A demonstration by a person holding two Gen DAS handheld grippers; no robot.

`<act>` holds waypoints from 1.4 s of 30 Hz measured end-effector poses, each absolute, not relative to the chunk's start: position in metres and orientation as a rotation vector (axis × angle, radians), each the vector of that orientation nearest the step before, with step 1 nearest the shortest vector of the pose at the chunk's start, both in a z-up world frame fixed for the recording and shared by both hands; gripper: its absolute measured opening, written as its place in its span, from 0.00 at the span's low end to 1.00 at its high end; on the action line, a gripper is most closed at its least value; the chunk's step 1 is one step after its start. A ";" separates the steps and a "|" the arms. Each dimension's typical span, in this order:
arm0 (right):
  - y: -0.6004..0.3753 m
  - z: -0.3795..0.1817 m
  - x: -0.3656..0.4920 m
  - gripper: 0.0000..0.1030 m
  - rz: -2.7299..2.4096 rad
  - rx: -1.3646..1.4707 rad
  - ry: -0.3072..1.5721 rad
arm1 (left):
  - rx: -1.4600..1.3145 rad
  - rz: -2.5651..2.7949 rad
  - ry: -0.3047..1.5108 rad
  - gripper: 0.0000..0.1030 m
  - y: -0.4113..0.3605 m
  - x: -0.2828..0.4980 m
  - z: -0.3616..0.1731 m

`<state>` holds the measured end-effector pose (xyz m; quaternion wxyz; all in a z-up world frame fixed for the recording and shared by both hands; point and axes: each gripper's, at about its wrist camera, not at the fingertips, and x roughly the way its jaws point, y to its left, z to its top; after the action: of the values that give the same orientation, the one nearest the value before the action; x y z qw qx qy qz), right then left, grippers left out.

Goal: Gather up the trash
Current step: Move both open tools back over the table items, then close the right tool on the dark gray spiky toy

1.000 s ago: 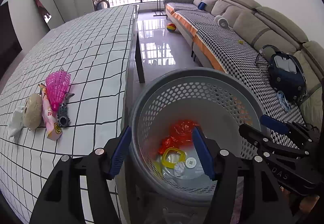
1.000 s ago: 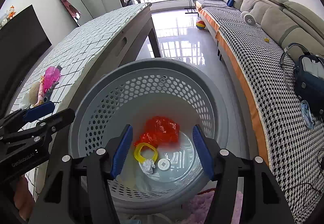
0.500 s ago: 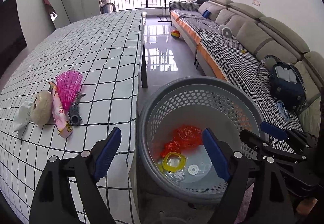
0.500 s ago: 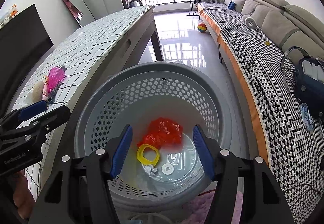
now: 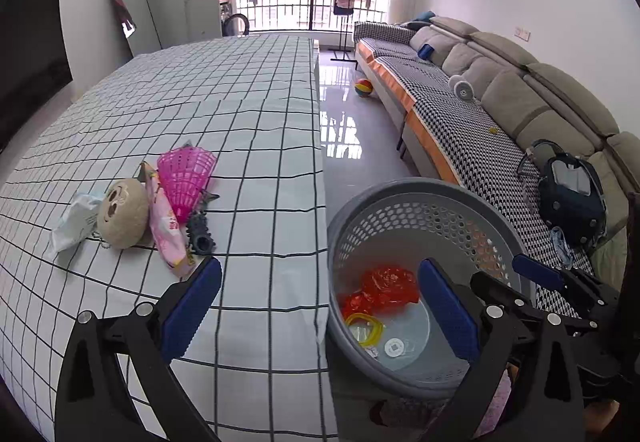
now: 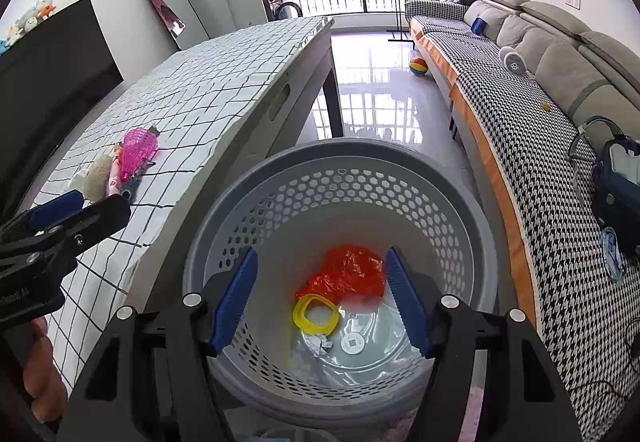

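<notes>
A grey perforated basket (image 5: 424, 202) (image 6: 340, 158) stands on the floor beside the table. Inside lie a red plastic bag (image 6: 344, 274), a yellow ring (image 6: 316, 314) and a crumpled paper ball (image 6: 320, 344). On the checked tablecloth (image 5: 240, 122) lies a cluster: a white tissue (image 5: 74, 218), a beige plush ball (image 5: 122, 214), a pink snack wrapper (image 5: 168, 230), a pink mesh shuttlecock (image 5: 186, 178) and a dark spiky piece (image 5: 198, 230). My left gripper (image 5: 320, 306) is open and empty over the table's edge. My right gripper (image 6: 320, 298) is open and empty above the basket.
A grey sofa (image 5: 520, 94) with a houndstooth cover runs along the right, with a dark blue bag (image 5: 572, 198) on it. A coloured ball (image 5: 363, 87) lies on the glossy floor. A mirror (image 5: 128, 14) and a dark screen (image 5: 32, 42) stand at the left wall.
My left gripper has moved left and up from over the basket to the table's edge, and its jaws have opened wider. My right gripper has stayed over the basket.
</notes>
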<state>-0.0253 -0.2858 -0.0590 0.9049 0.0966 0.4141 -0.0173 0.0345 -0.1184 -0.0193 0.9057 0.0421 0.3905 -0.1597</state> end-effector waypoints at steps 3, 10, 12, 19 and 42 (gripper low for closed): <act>-0.275 -0.053 -0.019 0.63 -0.016 0.193 0.843 | 0.081 -0.298 0.795 0.94 -0.105 0.038 -0.015; -0.242 -0.038 0.001 0.65 0.057 0.157 0.820 | 0.049 -0.212 0.748 0.94 -0.061 0.043 -0.002; -0.229 -0.035 0.008 0.66 0.084 0.145 0.818 | 0.042 -0.183 0.738 0.94 -0.048 0.044 0.002; -0.181 -0.032 0.038 0.66 0.182 0.092 0.836 | 0.015 -0.094 0.727 0.94 -0.001 0.049 0.006; -0.089 -0.069 0.123 0.66 0.213 -0.074 0.962 | -0.073 0.055 0.793 0.94 0.087 0.057 -0.028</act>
<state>0.1226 -0.0892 -0.0694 0.8803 -0.0357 0.4618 0.1024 0.0570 0.0867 -0.0279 0.9214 -0.0354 0.3861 0.0267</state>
